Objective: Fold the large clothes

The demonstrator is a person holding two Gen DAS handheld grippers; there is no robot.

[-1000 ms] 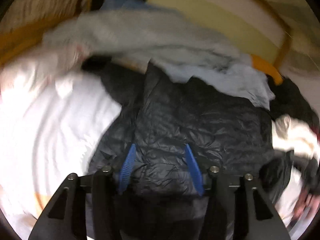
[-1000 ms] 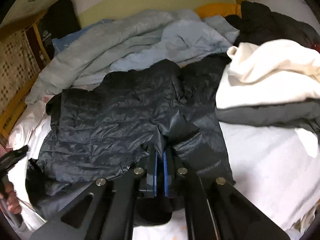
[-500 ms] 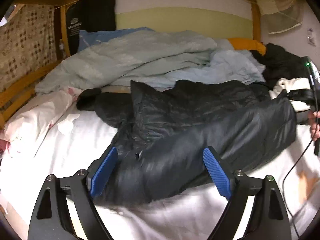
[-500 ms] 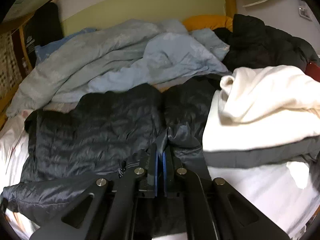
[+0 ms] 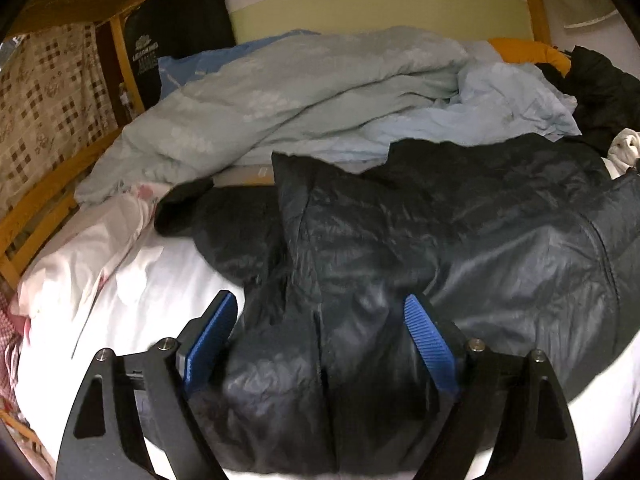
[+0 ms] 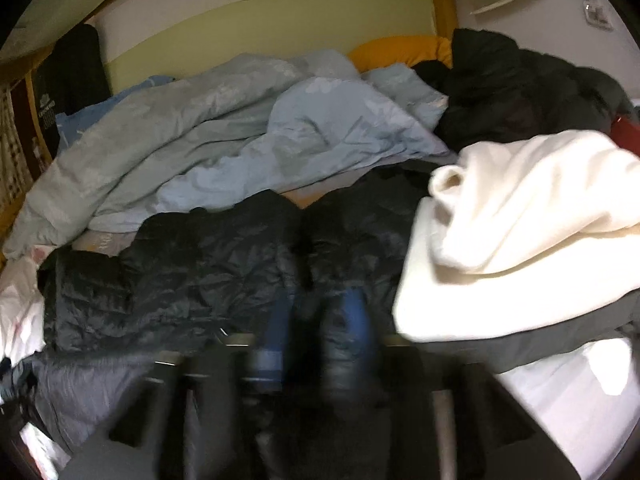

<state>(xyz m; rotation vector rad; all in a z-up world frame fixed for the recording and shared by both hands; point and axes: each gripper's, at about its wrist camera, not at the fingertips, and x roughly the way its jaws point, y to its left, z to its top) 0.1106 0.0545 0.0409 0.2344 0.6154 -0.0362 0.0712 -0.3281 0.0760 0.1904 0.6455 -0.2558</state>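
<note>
A dark quilted puffer jacket [image 5: 420, 248] lies spread on the white bed sheet [image 5: 152, 292], with its hem folded over. My left gripper [image 5: 316, 332] is open, its blue pads on either side of the jacket's near edge, not closed on it. In the right wrist view the same jacket [image 6: 192, 276] fills the middle. My right gripper [image 6: 316, 320] is motion-blurred; its blue pads stand apart with jacket fabric between them.
A rumpled light blue duvet [image 5: 320, 92] lies behind the jacket. A cream garment on a grey one [image 6: 520, 232] sits at the right, with a black coat [image 6: 520, 88] behind. A wooden bed rail [image 5: 48, 200] runs along the left. Pink-white bedding [image 5: 80, 256] lies at the left.
My right gripper, shut on the jacket fabric before, now has its pads apart. My left gripper has moved in closer over the jacket's near edge, still open.
</note>
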